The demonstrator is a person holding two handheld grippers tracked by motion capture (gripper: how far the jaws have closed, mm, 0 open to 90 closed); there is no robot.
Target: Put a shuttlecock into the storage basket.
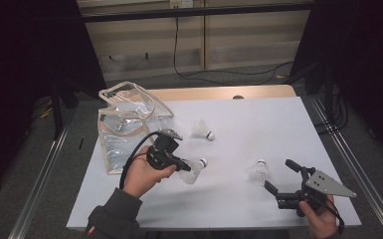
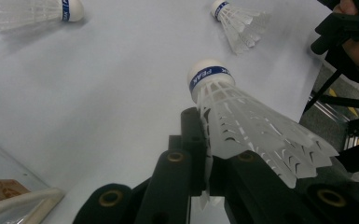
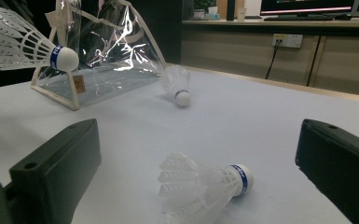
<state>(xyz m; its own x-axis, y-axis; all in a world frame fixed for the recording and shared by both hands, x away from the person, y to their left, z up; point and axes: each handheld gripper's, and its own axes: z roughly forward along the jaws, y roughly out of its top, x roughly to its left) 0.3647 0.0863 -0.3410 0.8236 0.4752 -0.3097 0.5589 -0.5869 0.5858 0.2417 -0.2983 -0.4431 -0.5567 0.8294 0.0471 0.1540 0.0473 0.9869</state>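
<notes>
From above, three shuttlecocks show on the white table [image 1: 258, 119]: one [image 1: 194, 170] clamped by its feathers in the left claw [image 1: 183, 166], two lying loose [image 1: 202, 129] [image 1: 259, 172], beside a clear bag [image 1: 129, 122] near the left edge. The right claw [image 1: 281, 175] stands apart at the near edge. In the left gripper view, the held shuttle's skirt tips are hidden between the jaws. In the right gripper view, one shuttle lies between the wide jaws, its feathers cut off below.
</notes>
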